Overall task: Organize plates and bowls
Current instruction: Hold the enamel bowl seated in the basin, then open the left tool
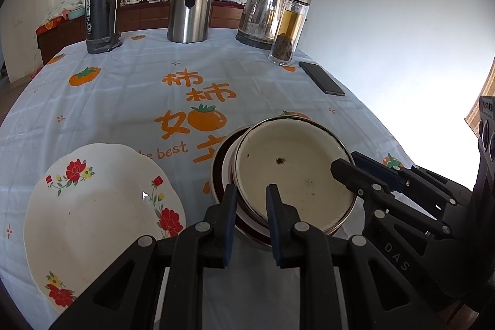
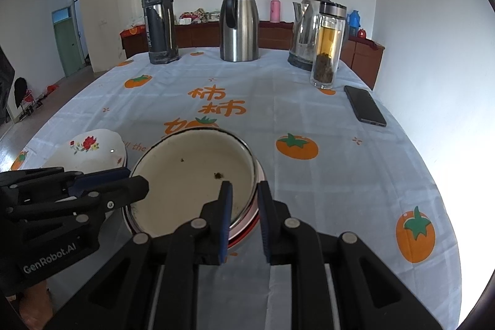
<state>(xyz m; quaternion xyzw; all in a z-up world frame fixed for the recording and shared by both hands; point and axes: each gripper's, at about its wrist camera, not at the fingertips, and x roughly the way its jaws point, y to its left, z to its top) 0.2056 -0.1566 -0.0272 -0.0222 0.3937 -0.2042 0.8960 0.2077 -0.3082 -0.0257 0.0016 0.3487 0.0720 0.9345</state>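
Observation:
A cream enamel bowl (image 1: 294,175) (image 2: 191,181) with a metal rim and a few dark specks inside rests in a red-rimmed bowl (image 1: 221,172) (image 2: 247,231) on the tablecloth. My left gripper (image 1: 251,206) is shut on the enamel bowl's near-left rim, one finger inside and one outside. My right gripper (image 2: 244,200) is shut on its near-right rim in the same way. Each gripper also shows in the other's view: the right gripper (image 1: 349,166) and the left gripper (image 2: 136,181). A white plate with red flowers (image 1: 99,212) (image 2: 89,150) lies to the left of the bowls.
At the table's far side stand a dark thermos (image 1: 102,2), a steel jug (image 1: 190,2), an electric kettle (image 1: 263,11) and a glass tea bottle (image 1: 290,27). A black phone (image 1: 321,78) lies near the right edge, close to the wall.

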